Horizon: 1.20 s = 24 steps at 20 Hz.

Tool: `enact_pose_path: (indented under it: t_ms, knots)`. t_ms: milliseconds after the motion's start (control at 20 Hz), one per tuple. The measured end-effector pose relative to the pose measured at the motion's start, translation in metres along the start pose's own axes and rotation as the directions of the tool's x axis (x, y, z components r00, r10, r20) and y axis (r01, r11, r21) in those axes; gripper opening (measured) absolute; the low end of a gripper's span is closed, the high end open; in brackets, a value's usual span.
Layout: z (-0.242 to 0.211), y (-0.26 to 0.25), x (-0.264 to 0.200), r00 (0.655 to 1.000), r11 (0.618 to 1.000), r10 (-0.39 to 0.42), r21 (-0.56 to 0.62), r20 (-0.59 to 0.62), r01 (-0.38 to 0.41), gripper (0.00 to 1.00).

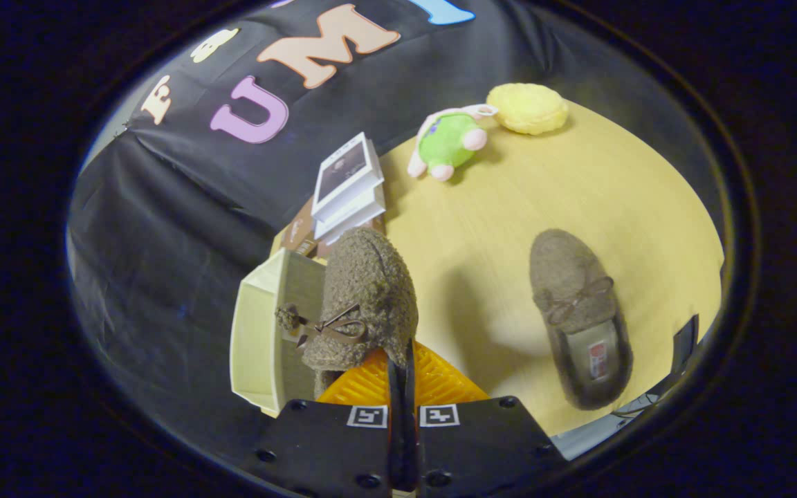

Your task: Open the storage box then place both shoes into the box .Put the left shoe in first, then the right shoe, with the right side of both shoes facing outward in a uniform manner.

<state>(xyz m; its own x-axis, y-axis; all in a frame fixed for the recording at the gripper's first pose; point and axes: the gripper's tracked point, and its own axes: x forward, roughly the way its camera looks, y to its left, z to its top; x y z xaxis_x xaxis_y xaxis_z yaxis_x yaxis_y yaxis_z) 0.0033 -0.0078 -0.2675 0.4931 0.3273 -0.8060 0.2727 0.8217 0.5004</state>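
Wood-grain table (509,228) spreads ahead of me, with the black booth cloth hanging behind it. Largest on it, left of my fingers and partly under the held shoe, I see the cream box (257,332), its open side turned toward the cloth and its inside pale and bare. Just ahead of my gripper (402,373) I carry one fuzzy brown shoe (364,304), toe pointing away, its little bow and pompom on the side toward the box; it hangs over the box's near wall. My fingers are drawn in almost together, clamping the shoe's heel rim between them, and its orange sole shows right in front of them. To the right of the fingers, apart from them, the second shoe (578,315) lies flat on the table, toe away, opening up. Beyond the held shoe I see a stack of white books (349,183) near the cloth. Farther still, a green plush toy (450,142) lies just beside a yellow round cushion (528,108).
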Motion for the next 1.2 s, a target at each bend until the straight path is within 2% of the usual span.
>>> enact_pose_path:
  t_ms: [350,600,900,1200]
  knots:
    - [0.016,0.1,-0.002,0.995,0.993,0.091,-0.074,0.035,-0.088,0.03]
    - [0.004,0.16,0.017,0.99,0.984,0.142,-0.108,0.014,-0.139,0.03]
    - [-0.034,0.196,0.06,0.991,0.982,0.121,-0.139,-0.052,-0.128,0.03]
    - [-0.064,0.207,0.11,0.996,0.981,0.043,-0.184,-0.081,-0.057,0.03]
